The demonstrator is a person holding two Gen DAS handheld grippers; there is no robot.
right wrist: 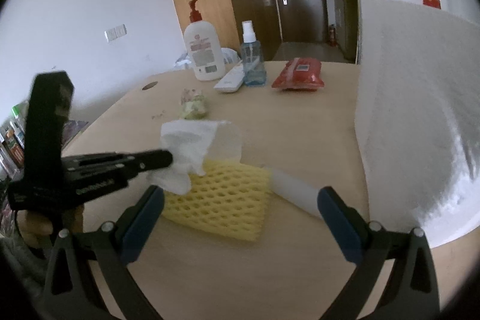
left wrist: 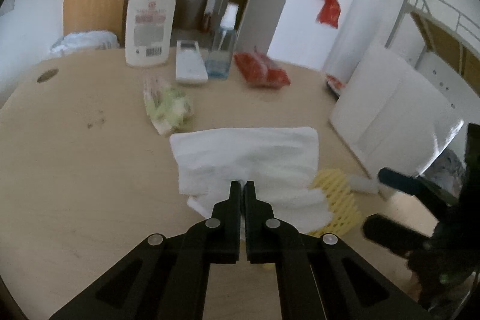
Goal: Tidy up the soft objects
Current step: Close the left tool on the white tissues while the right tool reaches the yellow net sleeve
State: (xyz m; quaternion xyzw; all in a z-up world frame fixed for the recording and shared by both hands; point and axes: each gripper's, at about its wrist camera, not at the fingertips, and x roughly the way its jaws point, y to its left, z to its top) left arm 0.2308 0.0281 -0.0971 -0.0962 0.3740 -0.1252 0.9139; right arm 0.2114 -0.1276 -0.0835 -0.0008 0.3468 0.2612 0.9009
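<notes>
Left gripper [left wrist: 242, 185] fingers pinched on the near edge of the white cloth [left wrist: 246, 158], which overlaps the yellow foam net [right wrist: 219, 197] on the bench [left wrist: 90, 170]. Right gripper [right wrist: 240, 200] fingers wide, empty. Risk: thin pinch slips, or the lift drags the net.

Worktop [right wrist: 300, 140] far end: lotion pump bottle [right wrist: 203, 50], blue spray bottle [right wrist: 253, 62], white remote [right wrist: 229, 80] between, red packet [right wrist: 300, 77] apart.
</notes>
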